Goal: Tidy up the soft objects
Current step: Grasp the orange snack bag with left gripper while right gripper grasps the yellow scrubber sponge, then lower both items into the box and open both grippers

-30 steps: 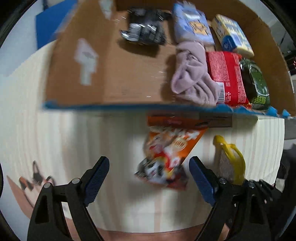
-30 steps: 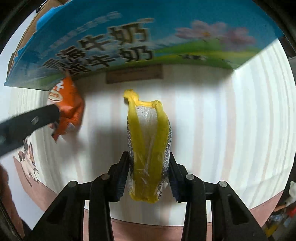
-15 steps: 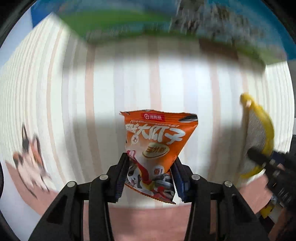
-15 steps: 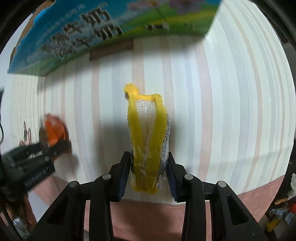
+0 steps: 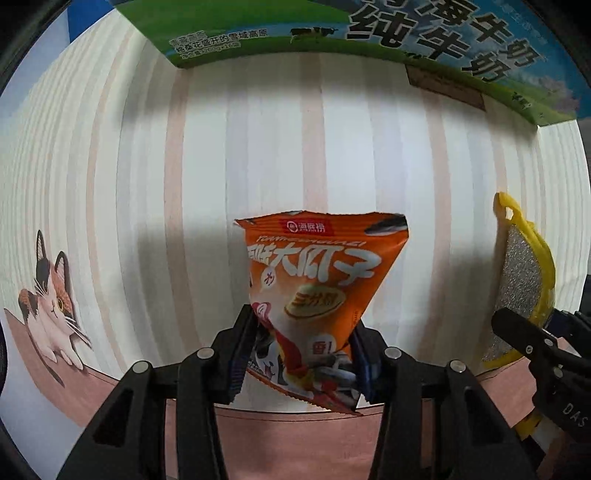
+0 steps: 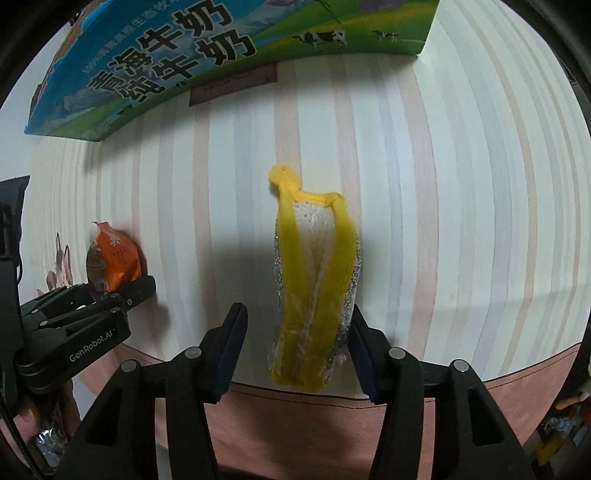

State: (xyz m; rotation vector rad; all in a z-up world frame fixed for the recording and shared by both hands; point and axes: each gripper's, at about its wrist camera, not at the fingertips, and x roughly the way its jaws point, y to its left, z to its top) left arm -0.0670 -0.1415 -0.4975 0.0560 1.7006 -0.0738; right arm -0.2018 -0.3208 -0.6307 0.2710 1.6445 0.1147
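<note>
My left gripper [image 5: 301, 345] is shut on an orange snack packet [image 5: 314, 284], pinching its lower part above the striped tablecloth. The packet also shows at the left of the right wrist view [image 6: 114, 264]. A yellow-rimmed silver scouring sponge [image 6: 314, 295] stands between the fingers of my right gripper [image 6: 295, 349]. The jaws stand apart: the left pad is clear of the sponge, the right one is close beside it. The sponge also shows at the right edge of the left wrist view [image 5: 522, 288].
A blue and green milk carton box [image 6: 184, 62] lies at the far side of the table, and its side fills the top of the left wrist view [image 5: 406, 33]. The striped tablecloth [image 5: 147, 184] has a cat picture [image 5: 51, 299] at its front left and a pink border.
My left gripper came down from over the box and closed on the orange packet. My right gripper, shut on the sponge before, has opened. Both grippers have drawn back from the box.
</note>
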